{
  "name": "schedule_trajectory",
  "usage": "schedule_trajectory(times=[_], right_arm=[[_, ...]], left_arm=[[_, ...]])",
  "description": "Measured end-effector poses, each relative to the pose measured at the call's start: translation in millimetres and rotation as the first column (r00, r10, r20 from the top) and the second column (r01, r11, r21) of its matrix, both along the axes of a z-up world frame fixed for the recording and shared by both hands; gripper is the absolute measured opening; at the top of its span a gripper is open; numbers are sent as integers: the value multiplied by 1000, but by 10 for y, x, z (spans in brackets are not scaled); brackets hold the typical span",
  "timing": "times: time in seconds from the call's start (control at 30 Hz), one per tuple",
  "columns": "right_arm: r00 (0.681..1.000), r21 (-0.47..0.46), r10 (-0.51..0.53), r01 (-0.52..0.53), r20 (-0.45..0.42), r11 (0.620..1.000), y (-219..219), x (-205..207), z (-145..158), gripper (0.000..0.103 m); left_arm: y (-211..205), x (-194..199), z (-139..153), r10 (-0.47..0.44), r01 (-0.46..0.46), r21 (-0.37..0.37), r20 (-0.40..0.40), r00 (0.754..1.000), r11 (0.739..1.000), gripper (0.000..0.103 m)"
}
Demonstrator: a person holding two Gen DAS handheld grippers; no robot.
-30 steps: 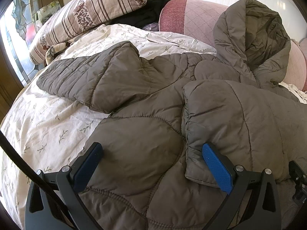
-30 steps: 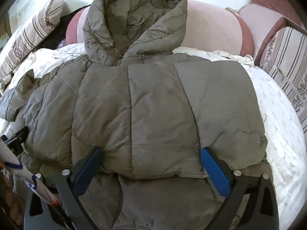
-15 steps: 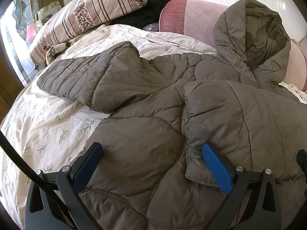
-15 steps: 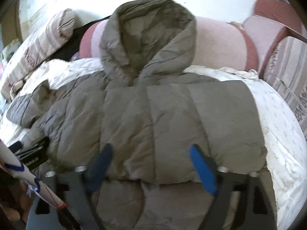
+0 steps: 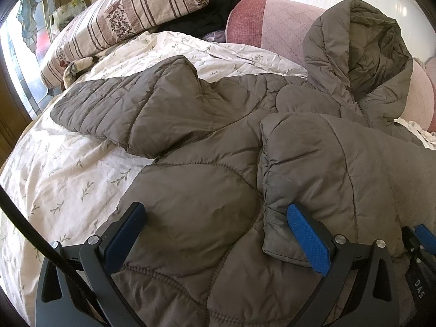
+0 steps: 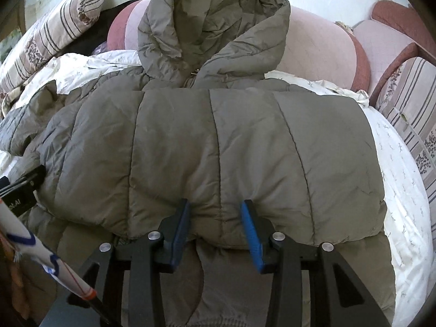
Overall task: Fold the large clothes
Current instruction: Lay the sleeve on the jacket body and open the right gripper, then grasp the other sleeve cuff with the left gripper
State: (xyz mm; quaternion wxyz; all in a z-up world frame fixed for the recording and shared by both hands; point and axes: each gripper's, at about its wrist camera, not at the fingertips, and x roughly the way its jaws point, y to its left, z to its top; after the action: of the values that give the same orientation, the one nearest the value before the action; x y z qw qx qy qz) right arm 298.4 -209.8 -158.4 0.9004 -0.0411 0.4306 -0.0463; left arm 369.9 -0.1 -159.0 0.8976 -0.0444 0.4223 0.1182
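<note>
A grey-brown hooded puffer jacket [image 5: 207, 190] lies on the bed, hood [image 6: 215, 27] against the pink cushions. Its right side is folded over the body [image 6: 218, 147]; its left sleeve [image 5: 136, 109] lies spread out to the left. My left gripper [image 5: 215, 231] is open, its blue pads straddling the jacket's lower body beside the folded edge. My right gripper [image 6: 215, 223] has closed most of the way on the folded panel's lower edge, and fabric bulges between its pads [image 6: 252, 234]. The right gripper's tip shows in the left wrist view [image 5: 419, 248].
A floral white bedsheet [image 5: 68, 169] covers the bed. A striped pillow [image 5: 122, 19] and a dark garment [image 5: 201, 19] lie at the head on the left. Pink cushions [image 6: 313, 46] line the back. A striped cushion [image 6: 411, 103] stands on the right.
My right gripper has moved forward to the folded panel's lower edge and narrowed from wide open onto the fabric. My left gripper has stayed still and open.
</note>
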Motion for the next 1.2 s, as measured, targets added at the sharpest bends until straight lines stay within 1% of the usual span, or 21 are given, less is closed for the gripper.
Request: schedule_trajectory(times=[0.13, 0.23, 0.33, 0.37, 0.43, 0.5, 0.53, 0.6, 0.63, 0.73, 0.8, 0.83, 0.9, 0.97, 1.0, 1.03, 1.13, 1.2], right_arm=[[1000, 0, -1, 1, -1, 1000, -7, -1, 1, 44], [1000, -2, -5, 5, 0, 1000, -16, 2, -1, 46], [1000, 1, -9, 9, -2, 1000, -27, 0, -4, 48], [1000, 2, -10, 10, -1, 1000, -27, 0, -3, 49], [1000, 3, -15, 15, 1, 1000, -29, -3, -1, 51], [1000, 1, -20, 20, 1, 1000, -33, -1, -1, 53], [1000, 2, -24, 24, 2, 1000, -38, -2, -2, 54], [1000, 1, -28, 28, 2, 1000, -44, -2, -4, 56], [1000, 0, -28, 28, 3, 1000, -51, -5, -5, 56], [1000, -6, -30, 30, 5, 1000, -53, -7, -8, 58], [999, -11, -33, 33, 5, 999, -49, -3, -10, 60], [999, -16, -35, 35, 5, 999, -45, 0, -12, 61], [999, -25, -37, 37, 6, 999, -37, 5, -15, 62], [999, -34, -39, 39, 7, 999, -33, 9, -17, 63], [999, -36, -40, 40, 7, 999, -31, 11, -18, 63], [999, -38, -40, 41, 8, 998, -29, 10, -19, 63], [999, -45, -41, 42, 8, 998, -25, 16, -21, 65], [999, -49, -41, 41, 7, 998, -25, 23, -27, 65]], left_arm=[[13, -12, -1, -22, 22, 5, 3, 1000, 1000, 103], [57, -33, 17, -36, 36, -29, 1, 999, 999, 103], [117, -11, 94, -89, 86, -74, -40, 995, 994, 103], [152, -25, 135, -101, 98, -89, -30, 994, 991, 103], [267, -86, 258, -97, 99, -113, 29, 995, 989, 103], [412, -121, 382, -91, 100, -119, 79, 993, 988, 103], [547, -129, 447, -73, 84, -116, 103, 992, 990, 103], [785, -118, 486, -29, 44, -129, 117, 993, 991, 103], [996, -95, 480, 12, 4, -148, 109, 994, 989, 103], [1482, -26, 401, 94, -82, -168, 66, 993, 982, 103], [1818, -10, 347, 148, -135, -170, 65, 987, 976, 103], [2011, 7, 321, 170, -156, -183, 62, 984, 971, 101], [2351, 26, 295, 205, -183, -233, 73, 976, 955, 95], [2741, 54, 266, 275, -245, -272, 76, 959, 931, 92], [2931, 60, 239, 307, -269, -311, 79, 948, 911, 87], [3137, 67, 199, 343, -295, -362, 75, 937, 885, 77], [3607, 99, 67, 407, -327, -489, 65, 911, 809, 57], [3796, 126, 2, 437, -341, -520, 70, 897, 783, 52]])
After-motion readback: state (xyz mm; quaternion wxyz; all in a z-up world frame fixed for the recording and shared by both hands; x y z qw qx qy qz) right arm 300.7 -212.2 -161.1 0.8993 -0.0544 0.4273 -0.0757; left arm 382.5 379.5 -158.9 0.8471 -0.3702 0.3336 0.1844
